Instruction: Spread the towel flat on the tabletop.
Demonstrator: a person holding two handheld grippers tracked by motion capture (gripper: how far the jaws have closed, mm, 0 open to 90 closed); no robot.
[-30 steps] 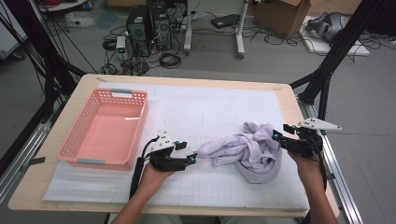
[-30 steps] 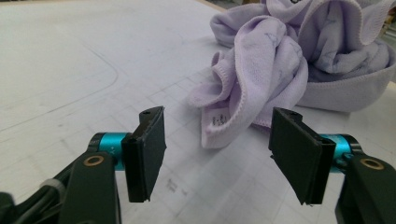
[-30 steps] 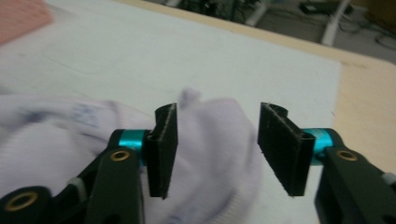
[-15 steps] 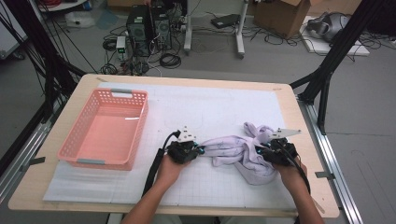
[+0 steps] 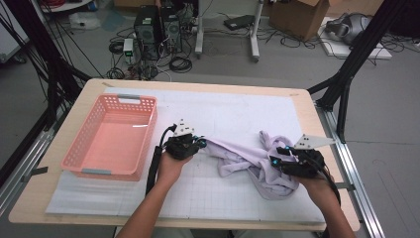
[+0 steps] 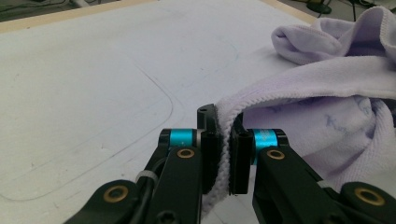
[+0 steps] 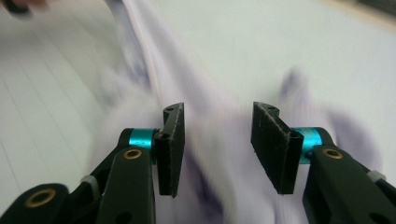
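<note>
A crumpled lavender towel [image 5: 250, 159] lies on the white mat at centre right. My left gripper [image 5: 202, 143] is shut on the towel's left corner; in the left gripper view the hemmed edge [image 6: 224, 144] is pinched between the two black pads. The rest of the towel [image 6: 336, 102] stretches away to the right there. My right gripper [image 5: 274, 161] hovers over the towel's right half with its jaws open. The right gripper view is blurred: the towel [image 7: 219, 135] lies under the gap between the pads [image 7: 170, 149].
A pink plastic basket [image 5: 88, 159] stands empty on the left of the white mat [image 5: 233, 111]. The wooden table edge [image 5: 198, 85] runs along the back. Black frame legs [image 5: 346, 74], computers and cables stand on the floor behind.
My left gripper has closed on the towel's corner and pulled it left. My right gripper has come in from the table's right edge over the towel.
</note>
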